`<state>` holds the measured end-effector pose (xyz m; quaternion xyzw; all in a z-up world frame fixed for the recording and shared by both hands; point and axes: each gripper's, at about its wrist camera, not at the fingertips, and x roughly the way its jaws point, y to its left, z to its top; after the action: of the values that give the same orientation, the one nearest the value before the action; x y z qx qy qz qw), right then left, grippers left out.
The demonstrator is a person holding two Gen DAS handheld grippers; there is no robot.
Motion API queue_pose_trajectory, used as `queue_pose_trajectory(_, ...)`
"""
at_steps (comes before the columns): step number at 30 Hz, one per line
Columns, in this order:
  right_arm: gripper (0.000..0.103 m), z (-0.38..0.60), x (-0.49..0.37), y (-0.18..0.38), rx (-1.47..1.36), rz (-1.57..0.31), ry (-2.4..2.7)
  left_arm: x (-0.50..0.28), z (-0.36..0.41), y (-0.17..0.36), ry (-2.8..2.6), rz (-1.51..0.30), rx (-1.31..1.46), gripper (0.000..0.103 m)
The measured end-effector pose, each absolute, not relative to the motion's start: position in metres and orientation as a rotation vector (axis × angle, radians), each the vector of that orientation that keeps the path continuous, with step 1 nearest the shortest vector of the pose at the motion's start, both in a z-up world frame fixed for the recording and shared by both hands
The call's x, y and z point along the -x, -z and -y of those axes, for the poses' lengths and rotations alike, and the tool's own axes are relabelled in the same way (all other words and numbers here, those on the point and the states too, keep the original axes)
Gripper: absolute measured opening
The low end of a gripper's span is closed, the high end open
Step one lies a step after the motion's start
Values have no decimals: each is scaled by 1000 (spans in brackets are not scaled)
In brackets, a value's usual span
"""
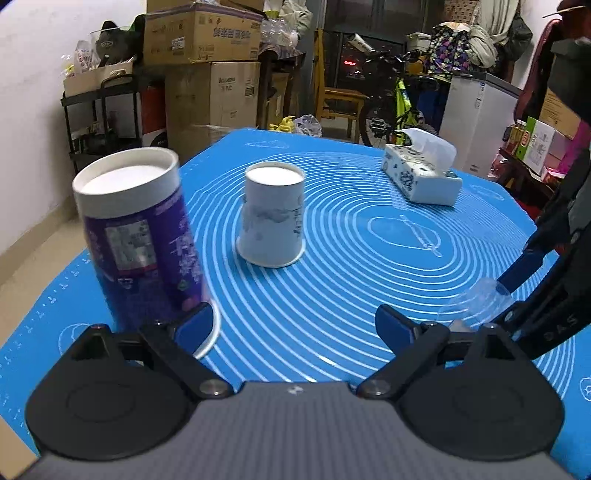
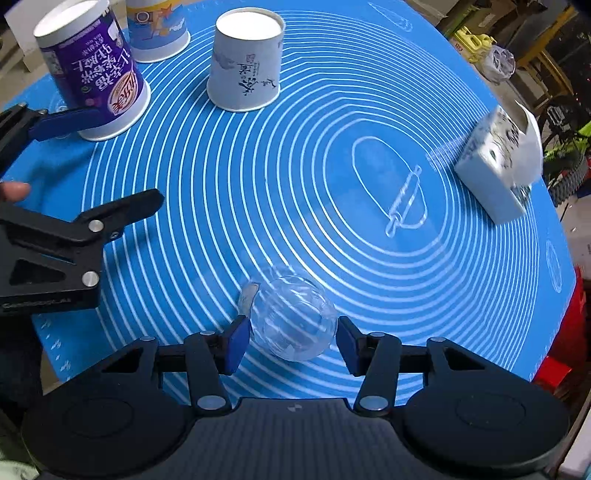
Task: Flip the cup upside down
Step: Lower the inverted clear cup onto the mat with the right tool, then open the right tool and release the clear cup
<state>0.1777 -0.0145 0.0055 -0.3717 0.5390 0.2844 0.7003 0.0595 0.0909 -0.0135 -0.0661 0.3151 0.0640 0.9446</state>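
Nearest our right gripper (image 2: 291,341) sits the clear plastic cup (image 2: 291,317), resting on the blue surface (image 2: 332,110) right between the spread fingers; the left pad seems to touch its wall, the right pad stands just apart. We cannot tell from its glassy shape which way up it is, so we judge this cup remains to be turned.

Moving from left to right ahead of that gripper: the purple cup (image 2: 92,70) is bottom-up, with our left gripper (image 1: 295,325) open and one blue finger (image 2: 62,123) alongside its base. Behind it stands a blue-printed cup (image 2: 157,29), also mouth down, then the white paper cup (image 2: 245,59), inverted too. Further right lies the tissue pack (image 2: 498,166), well apart from both grippers.

So three cups look done, one is left. Both grippers are held low and roughly level over the surface, the right aimed steeply down at the clear cup.
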Motion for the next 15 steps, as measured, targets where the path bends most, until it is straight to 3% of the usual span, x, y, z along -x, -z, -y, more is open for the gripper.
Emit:
queue_pose_trajectory(9,70,30,-172,-10,740,-1143,-634,-60,-93,13,-109,-661,154,94)
queue_pose_trajectory(15,74,77,-145,-36,526,-1017,-603,-51,-74,1,-66,-633,97,94)
